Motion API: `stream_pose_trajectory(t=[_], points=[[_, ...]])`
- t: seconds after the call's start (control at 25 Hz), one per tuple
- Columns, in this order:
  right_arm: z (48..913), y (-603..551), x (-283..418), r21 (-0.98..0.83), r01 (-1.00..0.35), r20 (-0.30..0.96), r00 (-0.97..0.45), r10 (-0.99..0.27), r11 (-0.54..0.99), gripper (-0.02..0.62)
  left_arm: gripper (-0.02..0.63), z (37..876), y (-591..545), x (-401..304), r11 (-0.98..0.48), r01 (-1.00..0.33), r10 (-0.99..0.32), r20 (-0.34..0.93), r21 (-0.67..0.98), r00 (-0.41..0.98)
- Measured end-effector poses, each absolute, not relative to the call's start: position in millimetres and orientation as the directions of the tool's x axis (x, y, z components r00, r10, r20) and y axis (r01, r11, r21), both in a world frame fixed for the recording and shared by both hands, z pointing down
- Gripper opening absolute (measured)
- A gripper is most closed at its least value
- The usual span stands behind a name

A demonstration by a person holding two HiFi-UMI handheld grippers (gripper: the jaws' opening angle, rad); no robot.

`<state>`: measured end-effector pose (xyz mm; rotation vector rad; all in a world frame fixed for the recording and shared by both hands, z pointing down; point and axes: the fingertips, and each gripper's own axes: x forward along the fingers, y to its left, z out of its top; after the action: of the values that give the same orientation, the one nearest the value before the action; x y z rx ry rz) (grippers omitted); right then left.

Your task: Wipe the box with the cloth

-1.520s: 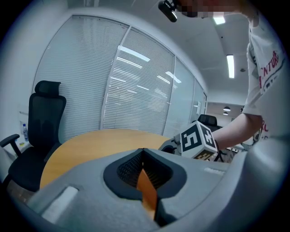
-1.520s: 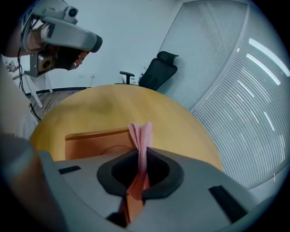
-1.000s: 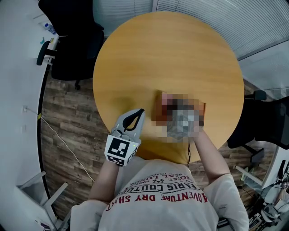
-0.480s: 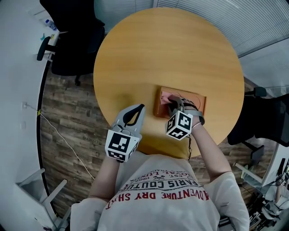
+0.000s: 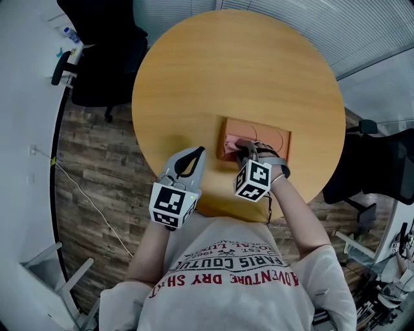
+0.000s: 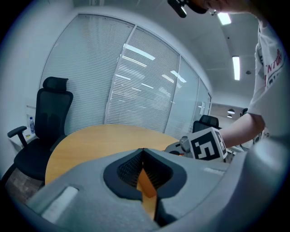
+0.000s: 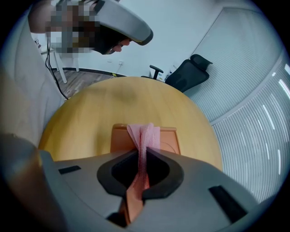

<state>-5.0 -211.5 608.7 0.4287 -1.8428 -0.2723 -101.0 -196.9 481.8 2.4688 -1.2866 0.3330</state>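
A flat orange box lies on the round wooden table, towards its near right side. My right gripper is shut on a pink cloth and presses it on the box's left end. In the right gripper view the cloth runs pinched between the jaws, with the box just beyond them. My left gripper rests shut and empty over the table's near edge, left of the box. In the left gripper view its jaws meet with nothing between them.
A black office chair stands at the table's far left and another at the right. A white desk runs along the left. The table's near edge is just under both grippers. Slatted blinds line the far wall.
My right gripper has drawn the pink cloth a little leftward across the box, towards its left end. The left gripper has stayed where it was.
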Motion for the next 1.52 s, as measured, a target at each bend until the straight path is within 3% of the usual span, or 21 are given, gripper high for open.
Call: stream_pose_trajectory(t=[0.6,0.84,1.2,1.52], points=[[608.9,-164.8,-8.3,0.374,-0.149,0.869,-0.288,-0.402,0.915,0.031,0.009,484.6,-162.2,-92.6,-0.527,-0.829,-0.744,0.371,0.187,0.556],[616.6,-134.4,-7.2,0.295,-0.146,0.893,-0.309,-0.327,0.944,0.031,0.009,486.8,-150.5,-87.3,-0.526,-0.83,-0.742,0.375,0.187,0.555],[584.8,-154.4,20.3,0.419,-0.219,0.819,-0.328,-0.471,0.881,0.031,0.009,481.2,-153.7,-71.2,-0.517,-0.831,-0.749,0.36,0.205,0.555],[571.1,-204.1,57.3,0.501,-0.267,0.787,-0.255,-0.561,0.824,0.031,0.009,467.4,-173.7,-56.4,-0.535,-0.824,-0.753,0.337,0.185,0.565]])
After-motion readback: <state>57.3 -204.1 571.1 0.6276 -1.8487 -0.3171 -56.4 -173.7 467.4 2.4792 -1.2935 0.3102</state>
